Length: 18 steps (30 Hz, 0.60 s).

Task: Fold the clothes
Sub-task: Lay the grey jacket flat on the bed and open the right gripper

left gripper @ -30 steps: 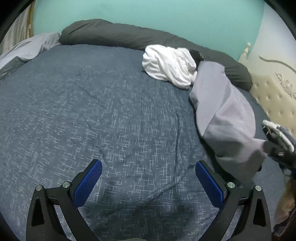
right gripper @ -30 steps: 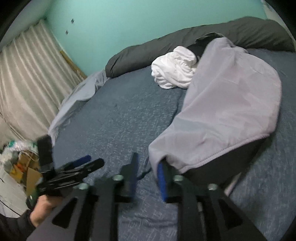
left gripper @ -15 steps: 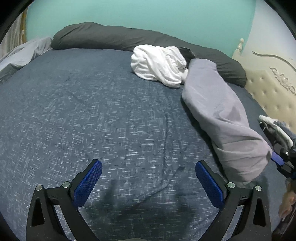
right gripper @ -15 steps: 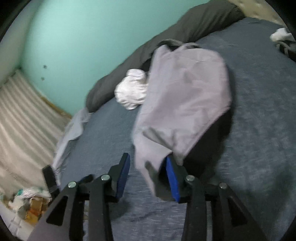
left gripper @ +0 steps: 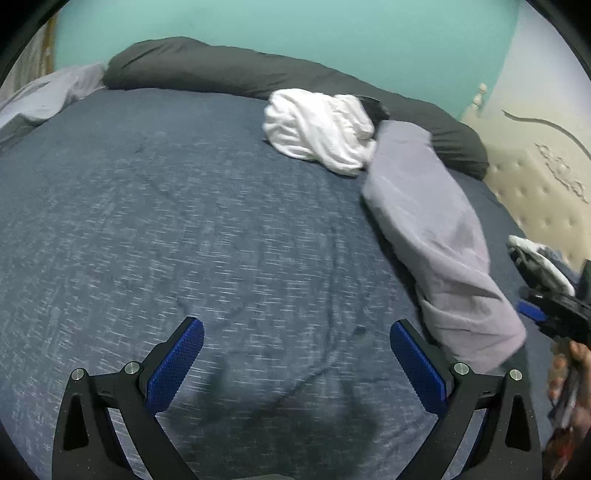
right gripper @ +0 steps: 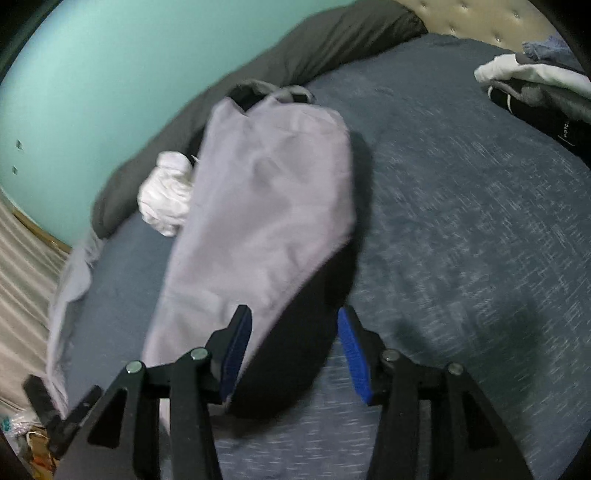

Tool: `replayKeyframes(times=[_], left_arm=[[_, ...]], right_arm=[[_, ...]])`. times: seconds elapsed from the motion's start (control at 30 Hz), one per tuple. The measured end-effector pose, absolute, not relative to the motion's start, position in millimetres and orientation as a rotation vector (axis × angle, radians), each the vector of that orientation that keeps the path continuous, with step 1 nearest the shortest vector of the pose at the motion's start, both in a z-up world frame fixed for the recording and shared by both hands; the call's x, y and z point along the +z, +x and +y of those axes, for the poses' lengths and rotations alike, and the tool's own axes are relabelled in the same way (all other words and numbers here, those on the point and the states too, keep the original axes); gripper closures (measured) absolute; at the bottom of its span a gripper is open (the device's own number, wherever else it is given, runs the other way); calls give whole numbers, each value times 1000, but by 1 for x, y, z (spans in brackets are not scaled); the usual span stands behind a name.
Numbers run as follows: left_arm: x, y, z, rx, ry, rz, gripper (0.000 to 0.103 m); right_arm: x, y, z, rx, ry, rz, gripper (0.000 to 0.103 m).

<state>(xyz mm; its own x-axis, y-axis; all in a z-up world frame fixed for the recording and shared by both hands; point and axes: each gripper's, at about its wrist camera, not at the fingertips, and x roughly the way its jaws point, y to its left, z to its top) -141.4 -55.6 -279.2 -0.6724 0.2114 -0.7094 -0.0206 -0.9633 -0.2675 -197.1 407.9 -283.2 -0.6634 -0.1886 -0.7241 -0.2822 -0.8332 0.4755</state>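
Lilac garment (right gripper: pixel 258 206): soft, light, floppy. Your right gripper (right gripper: pixel 293 350) just opening, hem loose between jaws; left gripper (left gripper: pixel 295 365) wide, empty. Pinch near corners.

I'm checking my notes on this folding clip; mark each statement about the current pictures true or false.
1. The left hand-held gripper is open over bare blue bedspread. True.
2. The crumpled white garment lies beside the lavender-grey garment. True.
3. The right hand-held gripper is clamped shut on the lavender-grey garment. False: its jaws have just been opening; the cloth is loose between them.
4. The wall is yellow. False: it is teal.
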Motion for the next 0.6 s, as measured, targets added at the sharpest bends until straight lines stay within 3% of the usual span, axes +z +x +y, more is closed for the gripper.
replayKeyframes(times=[0.37, 0.6], left_arm=[[-276, -131, 23, 2580, -1158, -251, 0], [-270, -132, 68, 2551, -1142, -186, 0]], right_arm=[[-281, -192, 419, 2682, -1319, 823, 49], [-275, -176, 417, 2742, -1181, 921, 48]])
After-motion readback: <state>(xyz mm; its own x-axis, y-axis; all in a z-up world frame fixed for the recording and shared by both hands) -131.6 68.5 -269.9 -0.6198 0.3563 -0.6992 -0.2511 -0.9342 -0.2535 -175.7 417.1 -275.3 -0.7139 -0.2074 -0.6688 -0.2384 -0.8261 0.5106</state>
